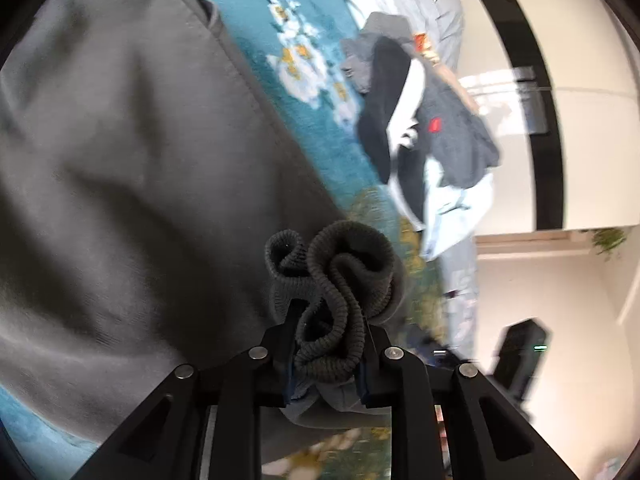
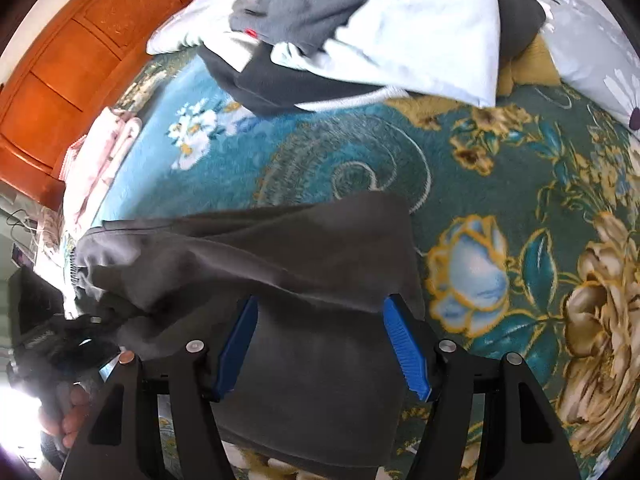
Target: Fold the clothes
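A grey sweat garment (image 1: 120,200) lies spread over a teal floral blanket (image 1: 312,128). My left gripper (image 1: 326,320) is shut on its bunched ribbed cuff (image 1: 336,280), which bulges out between the fingers. In the right wrist view the same grey garment (image 2: 288,252) stretches leftward across the blanket (image 2: 500,184). My right gripper (image 2: 320,304) stands open above the cloth, with its blue pads (image 2: 404,344) wide apart and grey fabric showing beneath them. At the lower left of that view a hand (image 2: 68,416) holds the other gripper.
A heap of other clothes (image 2: 340,28), dark grey, white and pale blue, lies at the far side of the blanket; in the left wrist view the heap (image 1: 424,128) is at the right. Folded pink cloth (image 2: 100,164) rests by an orange wooden headboard (image 2: 80,52). A white wall (image 1: 580,160) is beyond.
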Tool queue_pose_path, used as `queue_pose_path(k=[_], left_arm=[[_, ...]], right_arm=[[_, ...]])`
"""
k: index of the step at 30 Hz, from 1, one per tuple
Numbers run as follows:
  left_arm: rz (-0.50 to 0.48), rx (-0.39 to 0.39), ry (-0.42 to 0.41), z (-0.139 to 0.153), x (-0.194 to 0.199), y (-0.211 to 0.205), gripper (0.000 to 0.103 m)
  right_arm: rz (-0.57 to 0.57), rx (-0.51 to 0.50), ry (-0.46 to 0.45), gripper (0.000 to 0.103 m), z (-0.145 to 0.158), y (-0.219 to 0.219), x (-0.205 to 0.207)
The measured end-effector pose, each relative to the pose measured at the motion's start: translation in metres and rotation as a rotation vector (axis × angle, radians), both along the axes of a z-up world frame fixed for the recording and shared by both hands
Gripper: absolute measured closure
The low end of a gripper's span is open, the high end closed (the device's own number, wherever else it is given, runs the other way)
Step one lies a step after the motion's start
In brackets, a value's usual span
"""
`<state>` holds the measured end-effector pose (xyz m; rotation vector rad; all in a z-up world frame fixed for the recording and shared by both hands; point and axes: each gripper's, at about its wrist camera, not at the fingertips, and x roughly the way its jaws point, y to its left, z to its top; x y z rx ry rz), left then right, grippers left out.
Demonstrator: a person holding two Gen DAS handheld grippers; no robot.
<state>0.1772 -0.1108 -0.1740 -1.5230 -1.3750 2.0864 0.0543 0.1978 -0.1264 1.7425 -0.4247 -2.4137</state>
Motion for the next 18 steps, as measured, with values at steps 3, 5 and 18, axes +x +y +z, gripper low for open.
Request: queue_pose_path(k=[3,5,18], left_arm=[[0.038,0.012,-0.053,-0.016,0.006,-0.013,0.075],[0.066,0.029,-0.078,-0.024,0.009,-0.021,0.074],[0.103,0.014,0.049,0.027,0.032,-0.040,0.049]], right_arm=[[0.056,-0.008,0.005,0.036,-0.002,-0.011,-0.001],[0.069,-0.008,-0.020,0.036,-0.012,-0.015,0.000],[0.006,-0.051,-0.035,0.033,-0.019,-0.016,0.001]])
